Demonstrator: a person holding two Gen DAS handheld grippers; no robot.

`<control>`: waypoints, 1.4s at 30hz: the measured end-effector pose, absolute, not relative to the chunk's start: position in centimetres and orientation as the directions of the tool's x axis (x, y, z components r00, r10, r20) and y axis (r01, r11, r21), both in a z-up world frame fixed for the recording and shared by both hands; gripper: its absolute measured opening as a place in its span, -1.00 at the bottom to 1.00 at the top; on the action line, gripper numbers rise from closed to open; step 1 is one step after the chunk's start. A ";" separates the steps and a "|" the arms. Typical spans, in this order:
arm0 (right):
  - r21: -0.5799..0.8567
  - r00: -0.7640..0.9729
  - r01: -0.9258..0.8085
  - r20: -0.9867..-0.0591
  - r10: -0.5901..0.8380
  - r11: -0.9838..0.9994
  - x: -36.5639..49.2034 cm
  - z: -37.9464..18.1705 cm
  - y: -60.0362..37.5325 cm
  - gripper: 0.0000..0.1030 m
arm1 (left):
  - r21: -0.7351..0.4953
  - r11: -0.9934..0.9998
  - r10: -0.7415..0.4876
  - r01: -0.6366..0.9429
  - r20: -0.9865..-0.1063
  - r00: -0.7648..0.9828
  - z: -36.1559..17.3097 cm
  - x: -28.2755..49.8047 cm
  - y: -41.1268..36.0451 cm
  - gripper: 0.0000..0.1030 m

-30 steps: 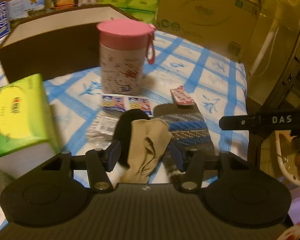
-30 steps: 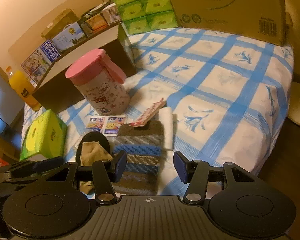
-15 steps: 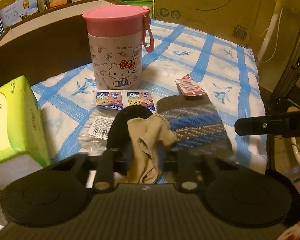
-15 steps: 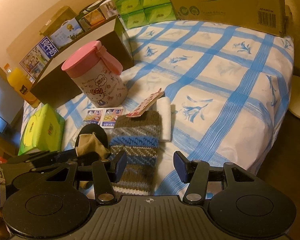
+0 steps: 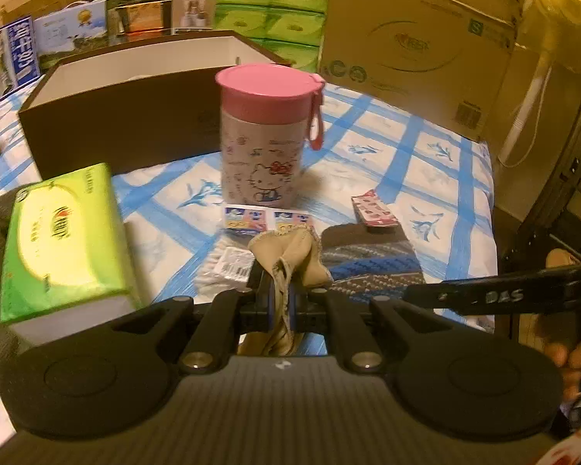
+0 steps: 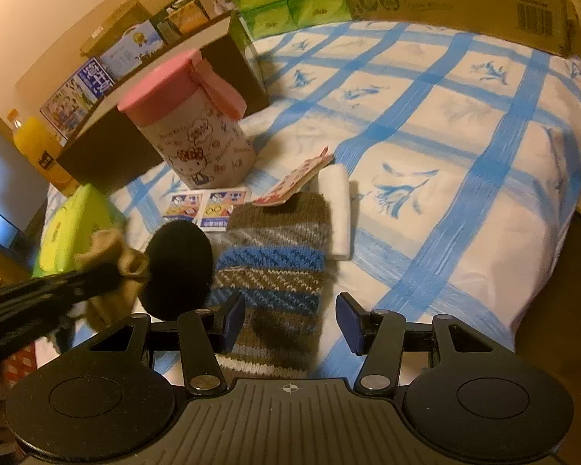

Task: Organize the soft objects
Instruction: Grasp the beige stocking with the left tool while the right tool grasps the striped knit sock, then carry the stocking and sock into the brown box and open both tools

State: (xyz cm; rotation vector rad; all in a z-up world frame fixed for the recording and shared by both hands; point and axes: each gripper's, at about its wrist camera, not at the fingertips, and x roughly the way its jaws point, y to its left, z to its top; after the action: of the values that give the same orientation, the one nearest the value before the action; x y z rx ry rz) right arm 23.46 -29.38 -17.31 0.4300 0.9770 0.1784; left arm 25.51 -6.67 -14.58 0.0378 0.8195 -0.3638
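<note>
My left claw (image 5: pixel 279 302) is clenched on the beige sock (image 5: pixel 290 255), but the bite looks thin, blurry here. Right claw (image 6: pixel 290 321) gapes over the knit sock (image 6: pixel 275 271), lower centre; the beige one could slip out.

Thin beige cloth sock (image 5: pixel 290 255), coarse knitted striped sock (image 6: pixel 275 267), glossy plastic-wrapped tissue pack (image 5: pixel 62 240)
</note>
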 end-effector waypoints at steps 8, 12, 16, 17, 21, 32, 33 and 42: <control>0.375 0.569 -0.009 -0.760 0.313 0.927 23.4 -18.9 -27.5 -0.40 | -0.104 0.951 -0.273 0.292 -0.727 0.630 -14.3 24.6 -5.0 -0.88; 0.347 0.583 -0.071 -0.746 0.321 0.935 22.8 -18.5 -27.0 -0.73 | -0.107 0.954 -0.267 0.280 -0.726 0.633 -14.1 24.2 -4.5 -0.88; 0.331 0.590 -0.137 -0.730 0.346 0.934 22.0 -17.4 -26.5 -0.76 | -0.103 0.955 -0.264 0.277 -0.719 0.643 -13.6 23.7 -4.2 -0.88; 0.328 0.591 -0.164 -0.723 0.359 0.930 21.8 -16.9 -26.2 -0.76 | -0.102 0.955 -0.263 0.277 -0.716 0.646 -13.4 23.6 -4.2 -0.88; 0.315 0.584 -0.234 -0.710 0.392 0.920 20.7 -15.1 -25.4 -0.77 | -0.099 0.957 -0.261 0.273 -0.704 0.660 -12.4 23.1 -3.9 -0.88; 0.278 0.602 -0.305 -0.685 0.411 0.911 19.3 -11.3 -27.5 -0.77 | -0.100 0.964 -0.246 0.245 -0.678 0.693 -10.3 23.0 -2.5 -0.88; 0.268 0.607 -0.307 -0.683 0.405 0.913 19.4 -11.1 -27.9 -0.77 | -0.098 0.966 -0.242 0.240 -0.674 0.697 -10.1 23.2 -2.3 -0.88; 0.145 0.689 -0.318 -0.644 0.334 0.937 23.7 -8.5 -32.0 -0.77 | -0.040 0.981 -0.172 0.191 -0.632 0.756 -8.4 26.5 -0.1 -0.88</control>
State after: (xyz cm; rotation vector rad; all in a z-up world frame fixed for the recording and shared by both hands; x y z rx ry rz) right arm 23.74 -31.99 -8.46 0.0230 0.7243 0.3644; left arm 26.50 -0.13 -8.37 0.0276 0.6858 -0.1979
